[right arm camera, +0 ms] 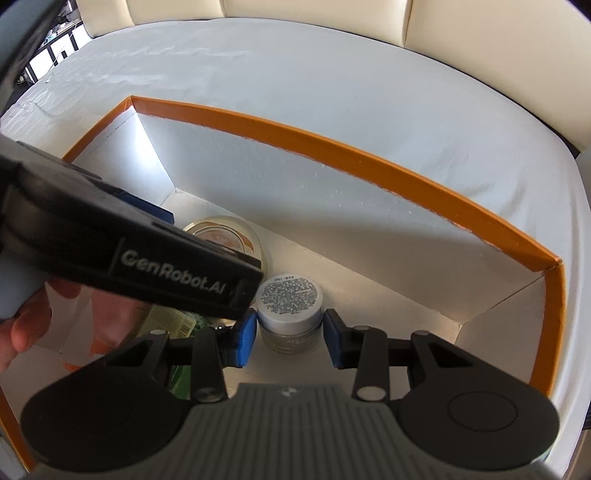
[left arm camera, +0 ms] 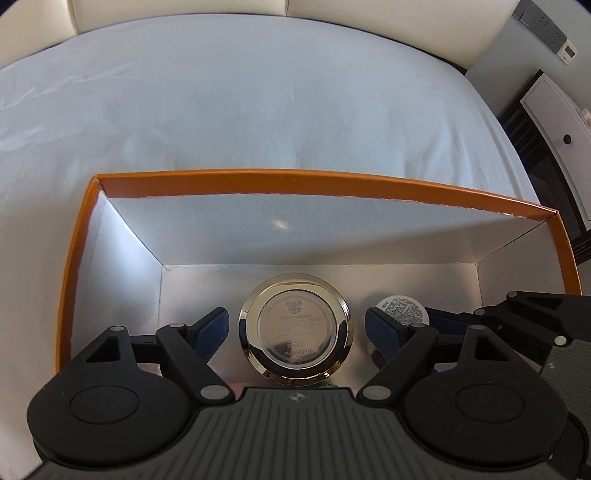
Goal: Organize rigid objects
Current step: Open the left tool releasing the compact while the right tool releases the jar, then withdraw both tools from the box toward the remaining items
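Note:
An orange-rimmed box (left arm camera: 258, 175) with a white inside sits on the bed; it also shows in the right wrist view (right arm camera: 332, 142). A round gold jar (left arm camera: 294, 329) stands upside down on the box floor between the fingers of my left gripper (left arm camera: 295, 328), which is open, pads apart from the jar. A small grey jar (right arm camera: 290, 314) with a printed label on its upturned base stands between the fingers of my right gripper (right arm camera: 290, 338), which is open with small gaps either side. The gold jar (right arm camera: 229, 234) is partly hidden behind the left gripper body.
A green printed packet (right arm camera: 173, 325) lies on the box floor under the left gripper. The small jar (left arm camera: 402, 308) peeks beside the left gripper's right finger. A white bedsheet (left arm camera: 258, 103) surrounds the box; a cream headboard (right arm camera: 480, 22) lies beyond. A white cabinet (left arm camera: 561, 122) stands at right.

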Tool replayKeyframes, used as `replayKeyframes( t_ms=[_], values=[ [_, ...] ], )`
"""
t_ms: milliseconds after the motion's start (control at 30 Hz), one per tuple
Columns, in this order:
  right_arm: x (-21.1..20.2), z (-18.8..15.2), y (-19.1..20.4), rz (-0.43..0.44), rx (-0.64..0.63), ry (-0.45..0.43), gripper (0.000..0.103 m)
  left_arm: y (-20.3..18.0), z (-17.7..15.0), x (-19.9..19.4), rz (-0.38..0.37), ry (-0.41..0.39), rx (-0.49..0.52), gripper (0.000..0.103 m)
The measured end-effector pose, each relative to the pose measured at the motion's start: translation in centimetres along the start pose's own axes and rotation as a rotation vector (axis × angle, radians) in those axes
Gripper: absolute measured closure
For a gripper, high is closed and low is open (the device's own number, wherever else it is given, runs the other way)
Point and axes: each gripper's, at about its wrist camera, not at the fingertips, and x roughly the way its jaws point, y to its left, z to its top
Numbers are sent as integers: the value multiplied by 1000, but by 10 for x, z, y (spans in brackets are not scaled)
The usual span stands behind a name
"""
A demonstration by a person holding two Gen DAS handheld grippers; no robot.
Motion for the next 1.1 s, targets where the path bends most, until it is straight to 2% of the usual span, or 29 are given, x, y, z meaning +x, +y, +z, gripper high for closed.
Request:
replayKeyframes(
  t_ms=[100, 233, 333, 533, 600, 667, 800, 1033, 1100],
  values=[
    [-1, 2, -2, 1, -8, -2, 63, 2, -3, -8, -13, -18, 1, 6],
    [-6, 3, 1, -13, -27, -3, 57, 2, -5, -19, -40, -47, 1, 5],
    [-13, 1, 2, -19, -31, -13, 55, 4, -9, -30, -68, -68, -11, 0],
    [-41, -6, 11, -50, -63, -72, 50, 0, -22, -56, -108, -109, -5, 0],
    [-54, -11, 16, -62, -81, -100, 46, -1, -28, -68, -143, -138, 6, 0],
    [-69, -18, 23, -76, -98, -134, 43, -2, -36, -81, -161, -163, 14, 0],
    [-94, -35, 33, -103, -112, -192, 43, -7, -53, -105, -143, -217, 24, 0],
    [-138, -79, 34, -102, -15, -289, 43, -17, -94, -141, -204, -287, 46, 0],
    [-150, -94, 34, -117, 7, -326, 43, -19, -109, -149, -202, -306, 46, 0]
  ],
)
